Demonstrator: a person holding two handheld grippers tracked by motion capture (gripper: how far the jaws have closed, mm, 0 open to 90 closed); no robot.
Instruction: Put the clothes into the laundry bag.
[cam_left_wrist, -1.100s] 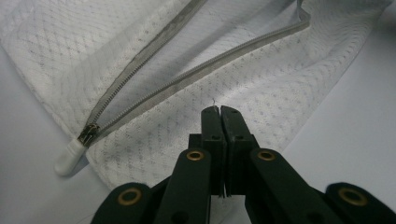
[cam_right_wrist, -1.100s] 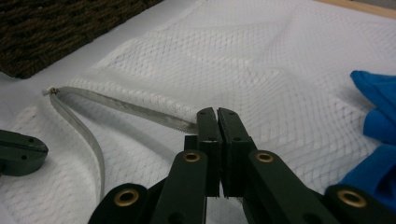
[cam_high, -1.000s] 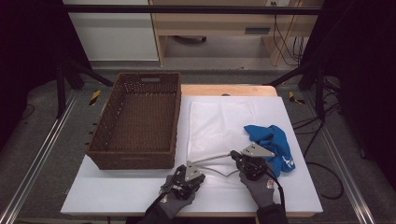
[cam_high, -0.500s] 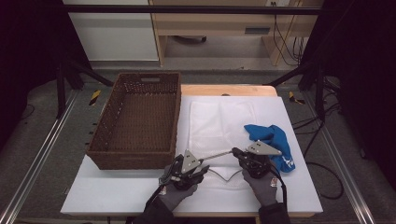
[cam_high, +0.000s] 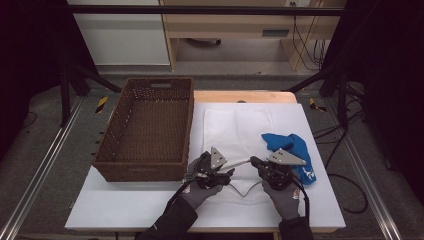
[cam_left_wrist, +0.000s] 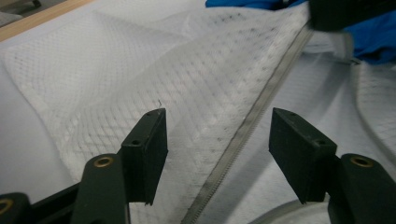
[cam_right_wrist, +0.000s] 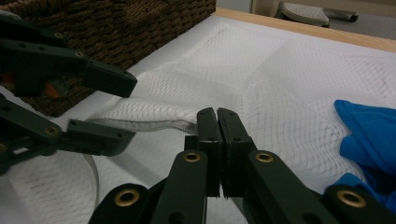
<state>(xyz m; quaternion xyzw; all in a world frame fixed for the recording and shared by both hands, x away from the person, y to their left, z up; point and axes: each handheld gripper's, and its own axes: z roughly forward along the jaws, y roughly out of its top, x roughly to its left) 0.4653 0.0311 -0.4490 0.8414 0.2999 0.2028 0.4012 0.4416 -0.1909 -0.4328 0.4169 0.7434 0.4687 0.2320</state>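
The right gripper was clamped on the zipper edge of the white mesh laundry bag, holding it taut toward nine o'clock. There the left gripper waited, jaws apart astride that edge, seemingly to take it.

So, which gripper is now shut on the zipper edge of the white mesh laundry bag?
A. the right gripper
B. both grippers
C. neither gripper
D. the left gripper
A: in the right gripper view, the right gripper has its black jaws pressed together on the zipper edge of the white mesh laundry bag, while the left gripper stands open around that edge.
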